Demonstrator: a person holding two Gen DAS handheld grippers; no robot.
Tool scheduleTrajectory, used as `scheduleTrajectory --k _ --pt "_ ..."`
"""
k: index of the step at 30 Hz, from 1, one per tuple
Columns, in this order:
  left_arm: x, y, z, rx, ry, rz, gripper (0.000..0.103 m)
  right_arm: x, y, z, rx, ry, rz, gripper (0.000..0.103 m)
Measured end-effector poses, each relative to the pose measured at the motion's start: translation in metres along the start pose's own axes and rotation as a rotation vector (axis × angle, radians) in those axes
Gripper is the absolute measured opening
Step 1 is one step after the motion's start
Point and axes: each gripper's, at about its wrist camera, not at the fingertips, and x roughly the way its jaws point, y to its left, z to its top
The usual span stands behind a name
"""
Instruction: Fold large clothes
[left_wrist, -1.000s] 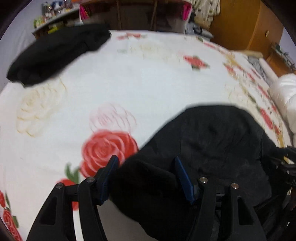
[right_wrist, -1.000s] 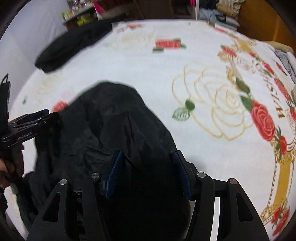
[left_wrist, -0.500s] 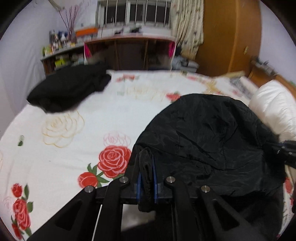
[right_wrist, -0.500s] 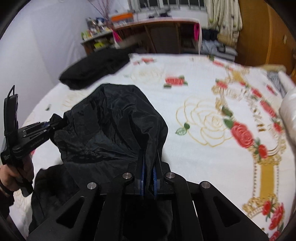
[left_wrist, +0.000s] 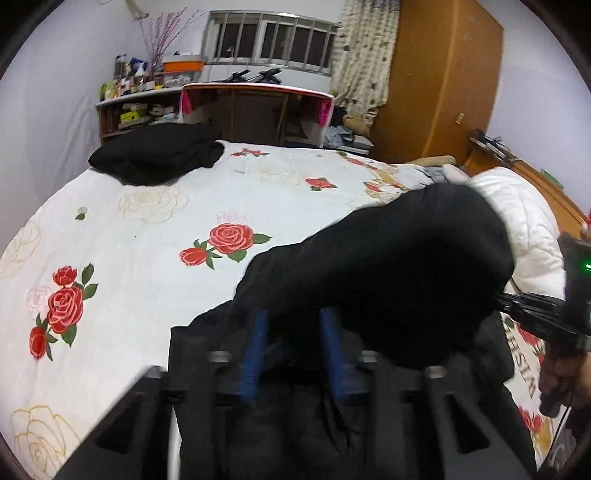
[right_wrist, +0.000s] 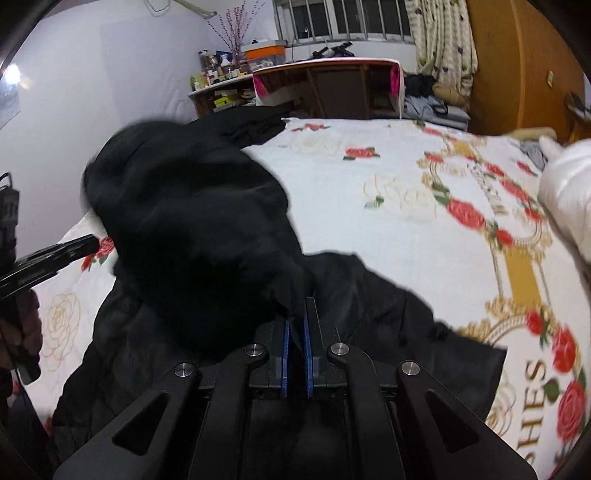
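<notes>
A large black garment (left_wrist: 399, 273) lies on the bed at the near edge, its upper part lifted and blurred in the air; it also shows in the right wrist view (right_wrist: 192, 236). My left gripper (left_wrist: 293, 332) has its blue pads apart, with the cloth loose between and over them. My right gripper (right_wrist: 295, 332) is shut on a fold of the black garment and holds it up. Each gripper shows at the edge of the other's view.
The bed has a white rose-print cover (left_wrist: 155, 236). A folded black pile (left_wrist: 155, 151) lies at its far left corner. A white pillow (left_wrist: 528, 221) lies at the right. A desk and shelves (left_wrist: 255, 107) stand beyond the bed, a wooden wardrobe (left_wrist: 439, 74) at right.
Both grippers closed on the garment and lifted it. Now the left pads have opened again while the right stays clamped. The lifted cloth has swung up and towards the right gripper.
</notes>
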Motion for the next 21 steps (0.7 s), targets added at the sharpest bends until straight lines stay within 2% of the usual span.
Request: scheduleTrajectory --k 1,2,7,9,13,14,15,16,17,18,21 --pt "-0.002 -0.005 0.004 0.017 -0.010 -0.011 0.063 -0.002 0.001 -0.003 0.003 -0.003 0.000 0.006" --pt "-0.003 -0.012 0.010 0.041 -0.021 -0.029 0.067 -0.001 0.000 -0.002 0.009 -0.005 0.004 0.006" --pt "0.009 -0.047 0.034 0.127 -0.036 -0.110 0.068 -0.002 -0.001 -0.002 0.019 -0.006 0.004 0.006" --pt "0.020 -0.057 0.045 0.170 -0.039 -0.116 0.068 0.000 0.000 -0.002 0.004 -0.001 -0.002 0.006" --pt "0.047 -0.063 0.056 0.205 0.014 -0.168 0.068 0.002 -0.003 -0.004 0.007 -0.001 -0.007 0.006" --pt "0.055 -0.062 0.058 0.209 0.036 -0.175 0.060 0.003 -0.003 -0.004 0.009 -0.001 -0.008 0.006" --pt "0.062 -0.061 0.059 0.215 0.049 -0.174 0.048 0.005 -0.004 -0.003 0.008 -0.003 -0.015 0.006" --pt "0.066 -0.061 0.058 0.214 0.063 -0.169 0.016 0.007 -0.004 -0.002 0.005 -0.005 -0.022 0.005" --pt "0.071 -0.059 0.059 0.199 0.072 -0.167 0.010 0.009 -0.005 0.001 -0.003 -0.007 -0.031 0.005" --pt "0.072 -0.056 0.062 0.184 0.062 -0.159 0.010 0.011 -0.004 0.005 -0.014 -0.012 -0.044 0.005" --pt "0.055 -0.061 0.067 0.187 -0.033 -0.127 0.007 0.009 -0.001 0.028 -0.045 -0.064 -0.080 0.005"
